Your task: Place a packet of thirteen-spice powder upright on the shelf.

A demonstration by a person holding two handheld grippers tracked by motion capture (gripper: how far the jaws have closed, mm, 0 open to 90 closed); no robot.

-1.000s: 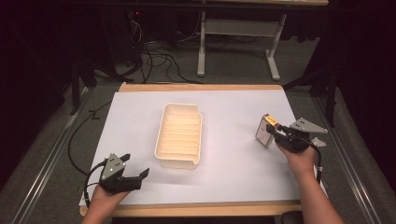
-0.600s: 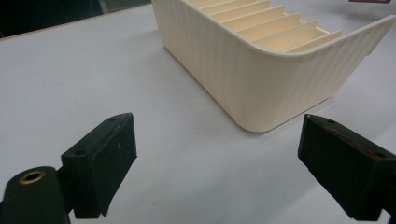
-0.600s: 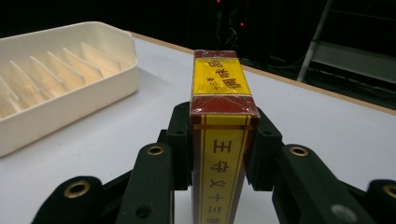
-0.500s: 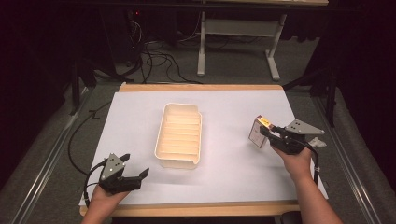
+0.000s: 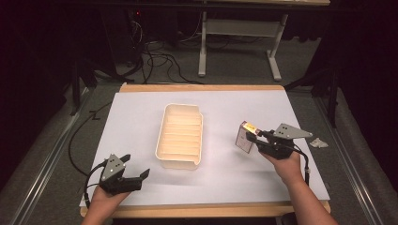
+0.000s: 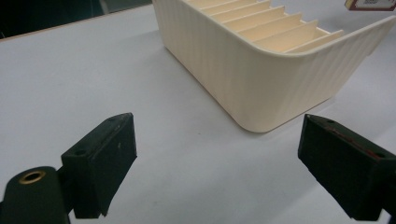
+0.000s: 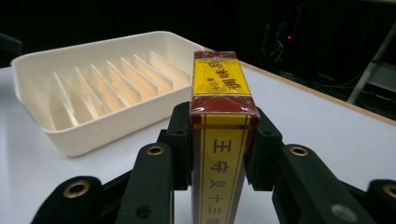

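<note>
i have carried the small box [image 5: 246,137], clamped in my right gripper [image 5: 254,139] fingers, leftward above the bench [image 5: 141,112] toward the slotted tray [image 5: 181,136], likely its destination, while my left gripper [image 5: 133,172] waits, fingers apart.

Box [image 7: 223,140] lower end: cut off by the bottom edge in the right gripper view.
Box sides: covered where the right tool [image 7: 219,144] is clamped.
Tray [image 6: 261,60] far end: cut off by the top edge in the left gripper view.
White scrap [image 5: 319,142] on the tabletop: too small to be identified.
</note>
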